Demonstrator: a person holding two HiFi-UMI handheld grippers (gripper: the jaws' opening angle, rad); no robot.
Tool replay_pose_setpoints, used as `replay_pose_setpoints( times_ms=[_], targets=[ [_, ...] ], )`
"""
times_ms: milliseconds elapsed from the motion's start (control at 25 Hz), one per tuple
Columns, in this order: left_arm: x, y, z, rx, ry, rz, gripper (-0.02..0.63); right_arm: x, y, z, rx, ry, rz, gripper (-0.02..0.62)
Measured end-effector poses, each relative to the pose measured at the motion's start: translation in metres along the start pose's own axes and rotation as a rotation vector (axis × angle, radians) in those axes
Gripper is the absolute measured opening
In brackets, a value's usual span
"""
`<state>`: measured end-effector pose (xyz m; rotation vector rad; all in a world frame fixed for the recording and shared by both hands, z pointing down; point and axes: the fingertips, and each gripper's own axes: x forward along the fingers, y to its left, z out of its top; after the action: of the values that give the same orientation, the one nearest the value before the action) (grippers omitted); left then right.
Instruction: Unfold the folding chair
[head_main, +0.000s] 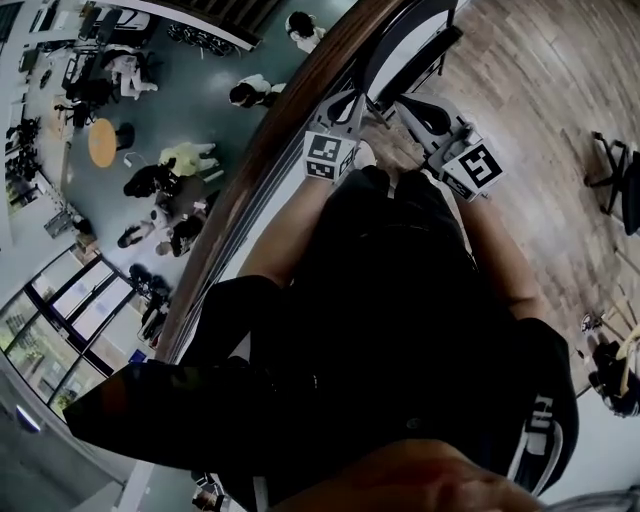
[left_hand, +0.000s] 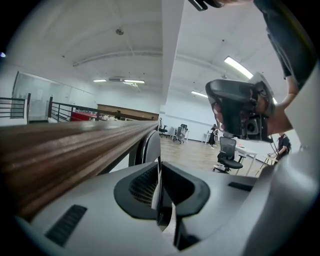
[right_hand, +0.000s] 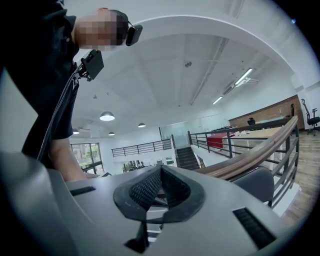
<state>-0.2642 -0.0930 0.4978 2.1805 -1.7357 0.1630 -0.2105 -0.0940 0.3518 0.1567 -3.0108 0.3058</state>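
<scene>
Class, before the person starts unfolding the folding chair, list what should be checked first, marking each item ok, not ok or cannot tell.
1. Folding chair located: ok. It stands beside the wooden handrail, beyond both grippers, and appears folded.
2. Left gripper ready to grasp: not ok. Its jaws are together with nothing between them.
3. Right gripper ready to grasp: not ok. Its jaws are together and empty.
4. Hold on the chair: not ok. No part of it lies between either pair of jaws.
5. Room on the wood floor to open it: cannot tell. The person's body hides much of the floor.
</scene>
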Motion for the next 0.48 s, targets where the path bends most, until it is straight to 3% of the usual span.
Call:
replay_pose_setpoints(
  times_ms=[240, 480],
  targets=[
    [0.017, 0.0, -0.038, -0.048, 0.001, 0.032, 0.033, -0.008, -0.003, -0.016, 0.02, -0.002, -0.004, 0.008],
    [0.024, 0.024, -0.056, -0.066, 0.019, 0.071, 0.134, -0.001, -0.001, -0.021, 0.039, 0.016, -0.017, 0.008]
  ],
)
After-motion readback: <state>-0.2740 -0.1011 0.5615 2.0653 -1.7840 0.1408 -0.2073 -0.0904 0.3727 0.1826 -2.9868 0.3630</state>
